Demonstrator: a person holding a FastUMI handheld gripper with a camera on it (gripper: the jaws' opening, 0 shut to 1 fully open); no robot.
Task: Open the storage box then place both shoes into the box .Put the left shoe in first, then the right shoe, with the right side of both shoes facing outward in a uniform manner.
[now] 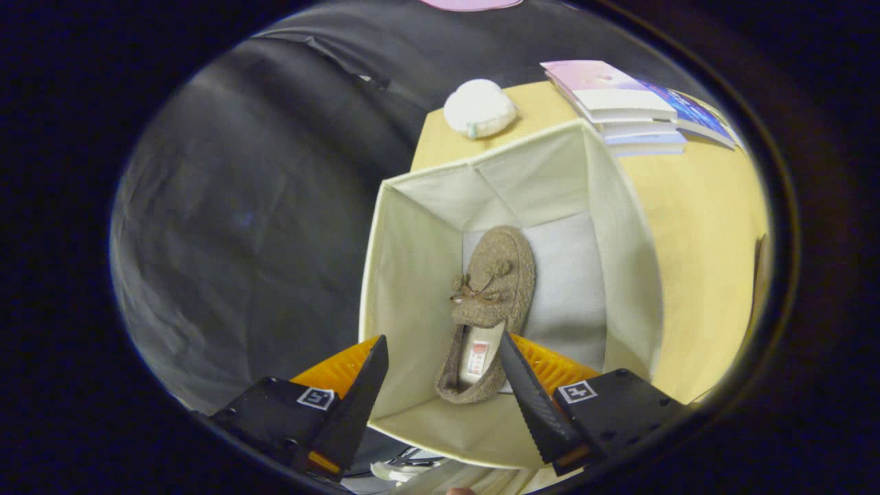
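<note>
A cream fabric storage box (419, 275) stands open on a yellow table (701, 247), seen from above. One brown woolly shoe (491, 302) with a small bow lies on the box's pale floor, toe pointing away from me, heel near the front wall. My gripper (443, 350) hovers over the box's near edge with its fingers spread wide. The shoe's heel lies below, between the two fingers, and neither finger touches it. Nothing is held.
A round white pouch (479, 108) sits on the table's far corner behind the box. A stack of books (622, 103) lies at the far right of the table. Black cloth hangs to the left of the table.
</note>
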